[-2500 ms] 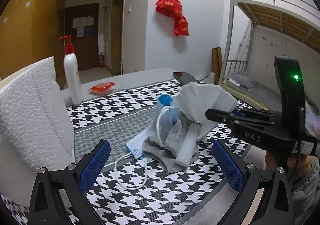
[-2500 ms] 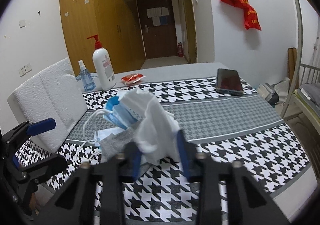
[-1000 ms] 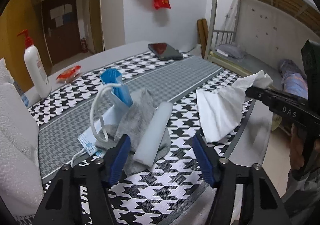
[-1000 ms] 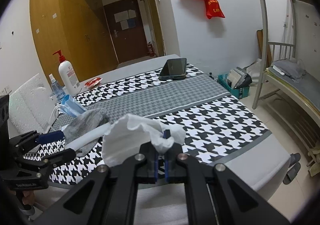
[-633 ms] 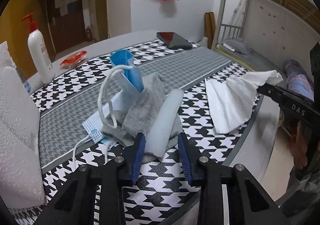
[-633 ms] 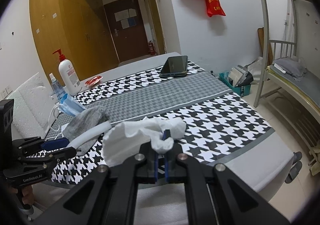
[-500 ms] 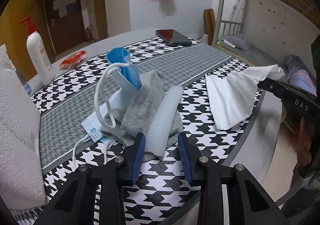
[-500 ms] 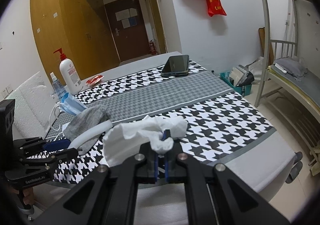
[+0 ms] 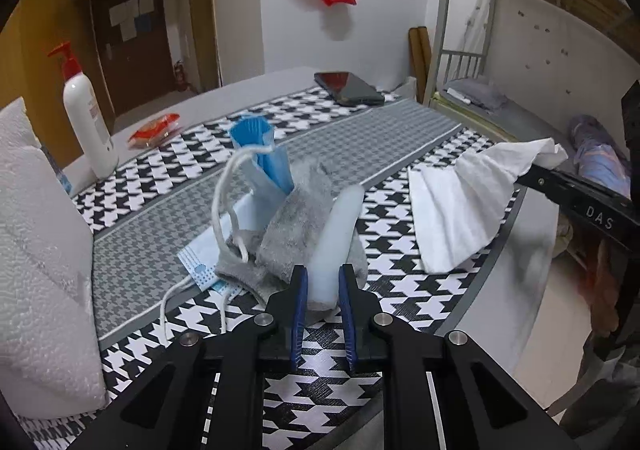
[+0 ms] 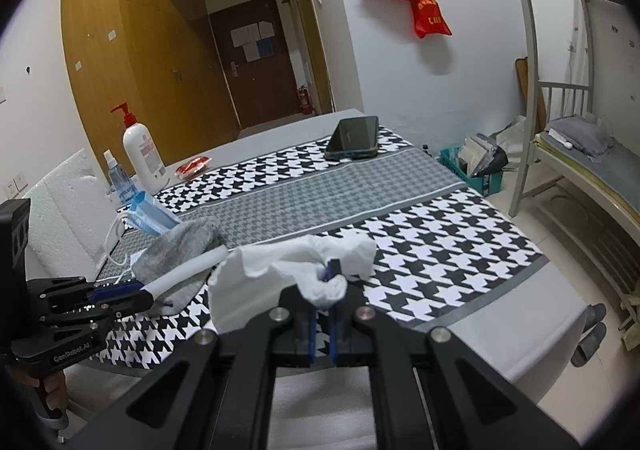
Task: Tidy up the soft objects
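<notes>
Houndstooth cloth in black, white and grey covers the table in a room with a brown door and wooden wardrobes. Going left to right in the left wrist view: a white foam block stands at the near left edge, a pump bottle with a red top behind it, then a red packet, then the pile of soft things at the middle, a dark phone at the far side, and a metal bunk bed at the right. In the pile a blue face mask stands up with its white ear loops trailing, a grey sock slumps against it, and a white foam tube leans over the sock. The left gripper has just been closing and its blue pads now press on the near end of the tube. Right of the pile, the white tissue hangs from the tips of the right gripper, its lower edge touching the cloth near the table's front edge. Only the right wrist view shows that grip up close: the two jaws are pressed together with a bunched corner of tissue pinched between them. That view also shows a small blue spray bottle beside the pump bottle, a teal basket on the floor, slippers by the bed, and the left gripper from the side with a hand on its handle.
</notes>
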`<state>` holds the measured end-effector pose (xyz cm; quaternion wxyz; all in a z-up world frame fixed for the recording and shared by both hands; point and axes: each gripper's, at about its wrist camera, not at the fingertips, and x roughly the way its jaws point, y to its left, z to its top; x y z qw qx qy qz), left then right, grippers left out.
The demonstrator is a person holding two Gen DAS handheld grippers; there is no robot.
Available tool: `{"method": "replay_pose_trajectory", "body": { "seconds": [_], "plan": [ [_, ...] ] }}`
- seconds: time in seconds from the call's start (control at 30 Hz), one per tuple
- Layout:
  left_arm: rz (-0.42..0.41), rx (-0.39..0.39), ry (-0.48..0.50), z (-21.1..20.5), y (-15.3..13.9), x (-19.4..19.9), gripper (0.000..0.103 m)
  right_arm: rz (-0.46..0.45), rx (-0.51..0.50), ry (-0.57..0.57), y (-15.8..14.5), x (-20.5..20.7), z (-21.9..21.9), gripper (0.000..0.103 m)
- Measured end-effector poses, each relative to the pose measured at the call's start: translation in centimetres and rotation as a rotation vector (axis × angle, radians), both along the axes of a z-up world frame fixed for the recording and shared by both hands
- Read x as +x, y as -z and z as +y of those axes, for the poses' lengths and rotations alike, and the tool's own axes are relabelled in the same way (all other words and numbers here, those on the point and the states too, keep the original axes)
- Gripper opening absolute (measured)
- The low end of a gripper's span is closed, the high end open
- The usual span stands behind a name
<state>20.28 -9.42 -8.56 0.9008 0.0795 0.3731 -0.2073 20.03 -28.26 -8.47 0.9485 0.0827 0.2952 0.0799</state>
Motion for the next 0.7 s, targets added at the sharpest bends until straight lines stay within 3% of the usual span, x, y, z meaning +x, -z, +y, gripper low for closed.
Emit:
{"method": "replay_pose_trajectory", "body": {
  "seconds": [0.4,0.7],
  "plan": [
    [-0.053,-0.027,0.015,0.6,-2.0,-1.5,0.011,-0.027,0.001,-0.004,-1.0,-0.7,0.5,0.007],
    [-0.017,-0.036,0.023,1.3,-0.7,-2.3,0.013,-0.002,-0.021,0.002,-0.5,-0.6,0.6,0.01]
  ]
}}
